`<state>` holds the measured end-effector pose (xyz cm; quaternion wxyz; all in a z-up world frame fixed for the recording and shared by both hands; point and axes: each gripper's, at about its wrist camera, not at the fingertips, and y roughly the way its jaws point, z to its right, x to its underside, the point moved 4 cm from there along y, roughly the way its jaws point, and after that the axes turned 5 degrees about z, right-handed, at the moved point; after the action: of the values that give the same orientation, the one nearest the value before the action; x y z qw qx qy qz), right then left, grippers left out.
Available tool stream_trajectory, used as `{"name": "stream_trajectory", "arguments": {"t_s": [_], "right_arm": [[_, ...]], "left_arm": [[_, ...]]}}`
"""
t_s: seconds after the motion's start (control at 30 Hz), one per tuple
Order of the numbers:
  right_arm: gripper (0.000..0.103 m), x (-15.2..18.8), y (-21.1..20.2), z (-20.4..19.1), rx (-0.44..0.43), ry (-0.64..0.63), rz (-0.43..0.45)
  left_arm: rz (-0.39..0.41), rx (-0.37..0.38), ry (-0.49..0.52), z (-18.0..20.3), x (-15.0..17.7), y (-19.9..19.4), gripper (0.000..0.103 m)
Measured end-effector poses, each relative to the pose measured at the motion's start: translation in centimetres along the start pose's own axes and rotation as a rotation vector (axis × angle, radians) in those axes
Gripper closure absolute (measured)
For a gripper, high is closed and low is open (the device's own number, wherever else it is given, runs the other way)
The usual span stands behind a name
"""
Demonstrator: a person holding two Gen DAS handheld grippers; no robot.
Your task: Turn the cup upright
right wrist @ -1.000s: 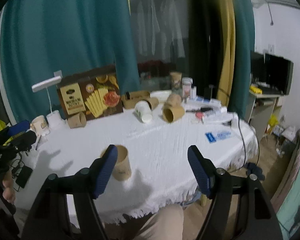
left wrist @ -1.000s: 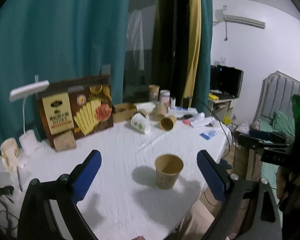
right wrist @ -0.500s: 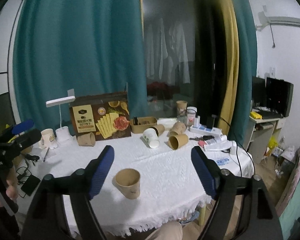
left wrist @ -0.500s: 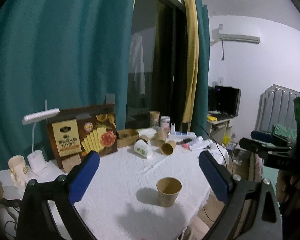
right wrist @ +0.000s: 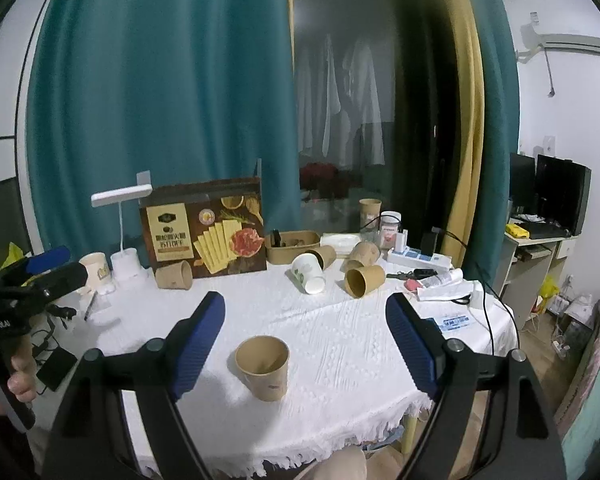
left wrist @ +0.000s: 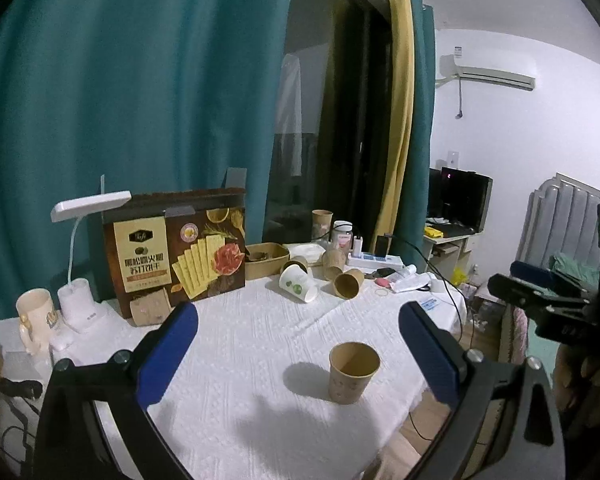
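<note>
Both grippers have pulled back and risen over the last second: the table sits lower and farther off in each wrist view than before, and more curtain and wall shows above it. The brown paper cup [left wrist: 354, 372] has not shifted; it stands on its base, mouth up, on the white tablecloth [left wrist: 252, 352] near the front edge.

Going left to right in the left wrist view, the left gripper [left wrist: 298, 354] has its blue pads spread wide with nothing between them. The cup lies ahead of and below them, right of the centre line and closer to the right pad, well apart from both. At the far right edge, the other gripper shows only side-on.

In the right wrist view the right gripper [right wrist: 305, 344] also has its jaws spread wide and empty. Here the cup [right wrist: 263, 368] sits left of centre, nearer the left pad [right wrist: 198, 344], again clear of both. Its long axis is vertical, so an approach from either gripper would meet its side wall squarely.

By the look of it the flip is done, and neither gripper seems clearly nearer the cup. At the back of the table other cups lie on their sides: a brown one by the cracker box [right wrist: 204, 232], a white printed cup [right wrist: 308, 274], and another brown cup [right wrist: 363, 280] with its mouth facing the camera. If another cup is to be righted, those are candidates.
</note>
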<state>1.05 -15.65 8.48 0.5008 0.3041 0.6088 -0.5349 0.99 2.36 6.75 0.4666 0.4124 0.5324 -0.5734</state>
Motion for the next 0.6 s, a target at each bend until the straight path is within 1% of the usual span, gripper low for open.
{"name": "stream_trajectory", "arguments": {"t_s": [0.3, 0.6], "right_arm": [[0.022, 0.5, 1.9, 0.4, 0.0, -0.001, -0.021], [0.022, 0.5, 2.0, 0.4, -0.001, -0.003, -0.019]], "left_arm": [[-0.026, -0.007, 0.001, -0.1, 0.8, 1.6, 0.002], [-0.027, -0.008, 0.007, 0.0, 0.9, 2.1, 0.002]]}}
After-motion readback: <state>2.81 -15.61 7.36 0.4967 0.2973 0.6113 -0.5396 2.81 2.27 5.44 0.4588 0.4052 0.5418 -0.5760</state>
